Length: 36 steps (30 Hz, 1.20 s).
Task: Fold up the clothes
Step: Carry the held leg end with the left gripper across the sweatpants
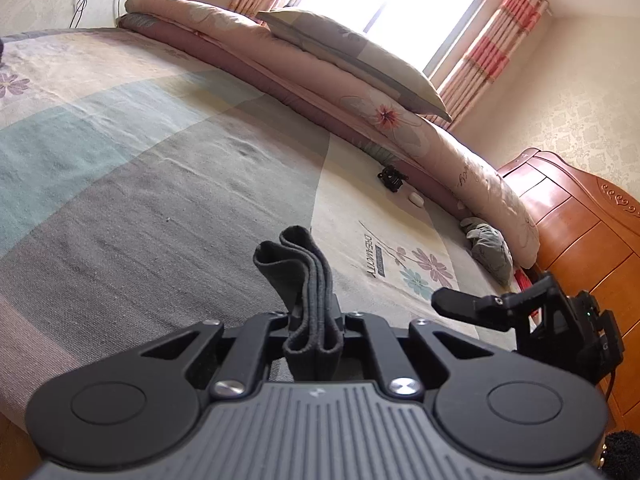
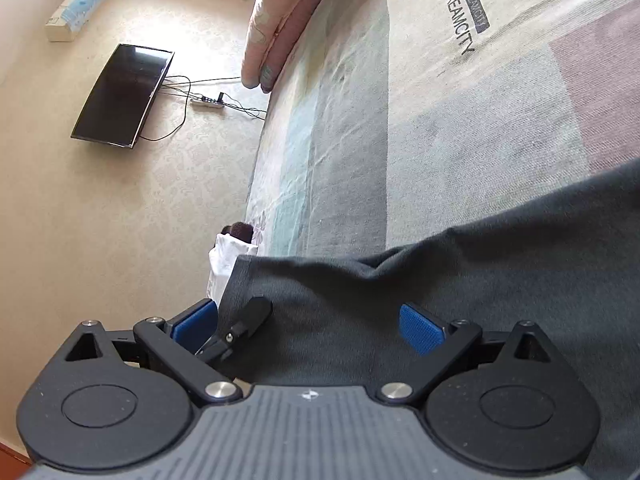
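A dark grey garment [image 2: 480,280] hangs over the patterned bed sheet [image 2: 460,132] and fills the lower right of the right wrist view. My left gripper [image 1: 314,320] is shut on a bunched, several-layer edge of the same garment [image 1: 296,268], which sticks up between its jaws. My right gripper [image 2: 308,324] is open, its blue pads [image 2: 420,328] wide apart with the grey cloth lying between them but not pinched. In the left wrist view one black finger [image 1: 456,300] of the right gripper shows at the right. A finger [image 2: 248,320] of the left gripper shows by the right gripper's left pad.
A rolled pink duvet [image 1: 400,120] with a pillow [image 1: 352,52] lies along the bed's far side. A small black object [image 1: 390,178], a white item [image 1: 416,200] and a grey bundle [image 1: 490,248] sit near it. A wooden headboard [image 1: 568,216] stands right. A TV [image 2: 120,96] hangs on the wall.
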{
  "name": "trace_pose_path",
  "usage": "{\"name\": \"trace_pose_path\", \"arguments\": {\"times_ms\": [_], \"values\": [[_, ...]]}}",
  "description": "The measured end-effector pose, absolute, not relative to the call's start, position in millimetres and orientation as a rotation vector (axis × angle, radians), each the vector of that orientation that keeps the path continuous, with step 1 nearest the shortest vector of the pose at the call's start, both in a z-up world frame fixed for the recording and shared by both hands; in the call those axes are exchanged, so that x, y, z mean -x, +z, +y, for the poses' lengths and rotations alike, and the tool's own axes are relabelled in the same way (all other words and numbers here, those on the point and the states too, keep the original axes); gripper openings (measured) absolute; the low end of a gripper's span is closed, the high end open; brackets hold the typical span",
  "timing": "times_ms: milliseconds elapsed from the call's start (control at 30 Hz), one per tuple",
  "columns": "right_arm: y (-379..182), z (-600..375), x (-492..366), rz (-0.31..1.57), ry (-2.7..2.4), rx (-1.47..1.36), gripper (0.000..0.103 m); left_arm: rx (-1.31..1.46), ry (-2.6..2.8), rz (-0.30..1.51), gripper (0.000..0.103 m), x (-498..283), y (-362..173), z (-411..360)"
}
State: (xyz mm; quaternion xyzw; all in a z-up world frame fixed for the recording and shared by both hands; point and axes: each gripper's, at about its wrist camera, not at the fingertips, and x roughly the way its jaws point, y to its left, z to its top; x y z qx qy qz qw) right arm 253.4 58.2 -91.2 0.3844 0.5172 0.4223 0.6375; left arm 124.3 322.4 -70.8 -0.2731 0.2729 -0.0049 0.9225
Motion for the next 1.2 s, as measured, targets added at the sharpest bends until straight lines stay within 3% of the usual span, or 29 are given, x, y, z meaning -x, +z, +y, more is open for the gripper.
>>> {"name": "trace_pose_path", "arguments": {"times_ms": [633,1200], "values": [[-100,146,-282,1.217,1.002,-0.712,0.103,0.618,-0.007,0.596,0.006,-124,-108,351],[-74,-16,-246,1.188,0.792,-0.733,0.103,0.499,-0.058,0.595,0.006,-126,-56,297]]}}
